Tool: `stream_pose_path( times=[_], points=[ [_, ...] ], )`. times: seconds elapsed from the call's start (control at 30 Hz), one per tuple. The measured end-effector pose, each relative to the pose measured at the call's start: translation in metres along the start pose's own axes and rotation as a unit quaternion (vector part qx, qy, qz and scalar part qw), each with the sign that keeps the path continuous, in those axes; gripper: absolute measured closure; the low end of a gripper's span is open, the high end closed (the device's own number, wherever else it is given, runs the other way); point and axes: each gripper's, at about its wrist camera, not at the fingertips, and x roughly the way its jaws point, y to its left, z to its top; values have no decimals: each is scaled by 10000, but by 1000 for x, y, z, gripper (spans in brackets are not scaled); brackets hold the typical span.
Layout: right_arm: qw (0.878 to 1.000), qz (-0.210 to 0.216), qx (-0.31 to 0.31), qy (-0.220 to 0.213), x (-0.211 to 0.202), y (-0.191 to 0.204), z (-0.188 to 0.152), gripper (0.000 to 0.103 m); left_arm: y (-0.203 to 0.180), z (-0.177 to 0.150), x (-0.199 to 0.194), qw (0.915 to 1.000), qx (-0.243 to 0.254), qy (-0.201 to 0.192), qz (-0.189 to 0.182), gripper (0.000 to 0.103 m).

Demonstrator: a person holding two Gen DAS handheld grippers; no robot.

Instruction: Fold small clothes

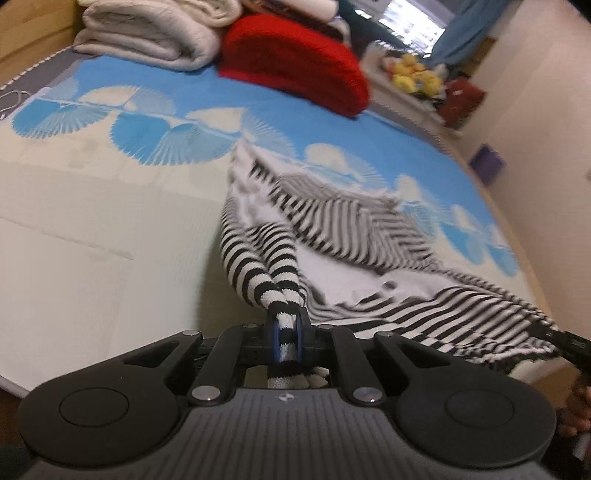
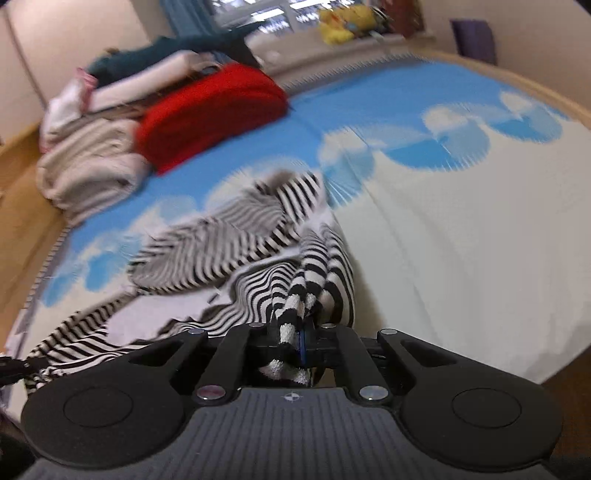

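Two grippers, left gripper (image 1: 286,338) and right gripper (image 2: 295,341), each clamp bunched edges of a black-and-white striped garment (image 1: 332,225) over a blue-and-white bed (image 1: 92,221). Beyond it sit a red cushion (image 1: 295,62) and folded cream blankets (image 1: 155,33).

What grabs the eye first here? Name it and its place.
The black-and-white striped garment, stretched over the blue-and-white bed cover, with the left gripper and right gripper each clamping a bunched end. Behind it lies a red cushion beside folded cream blankets.

Bed (image 1: 110,206): blue-and-white cover, fills mid-frame
Window (image 1: 410,18): bright, top right
Curtain (image 1: 461,29): blue
Wall (image 1: 546,110): cream, right
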Motion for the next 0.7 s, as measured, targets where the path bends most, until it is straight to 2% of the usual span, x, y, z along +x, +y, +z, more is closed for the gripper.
stream_pose_path(
  times=[0.07, 0.17, 0.3, 0.4, 0.5, 0.57, 0.63, 0.7],
  points=[
    [9997, 202, -56, -81, -23, 2, 3, 97, 7, -2, -22, 9993, -216, 9, -313, 95],
    [9989, 445, -57, -125, -50, 3, 4, 97, 16, -2, -39, 9977, -396, 35, -553, 95],
    [9984, 554, -84, -35, -46, 5, 14, 97, 28, 19, -17, 9967, -547, 165, -572, 95],
    [9989, 461, -9, 87, -5, 1, 35, 97, 41, 52, 33, 9943, -784, 414, -588, 94],
    [9981, 398, 165, 435, 63, -7, 65, 97, 51, 88, 97, 9943, -782, 680, -249, 93],
    [9969, 340, 291, 650, 107, -12, 80, 96, 64, 99, 133, 9922, -1001, 737, -113, 91],
    [9949, 175, 428, 899, 148, -21, 89, 89, 80, 100, 159, 9904, -1242, 606, 2, 81],
    [9931, -80, 587, 1017, 179, -31, 90, 87, 93, 96, 175, 9846, -1522, 860, 28, 78]
  ],
)
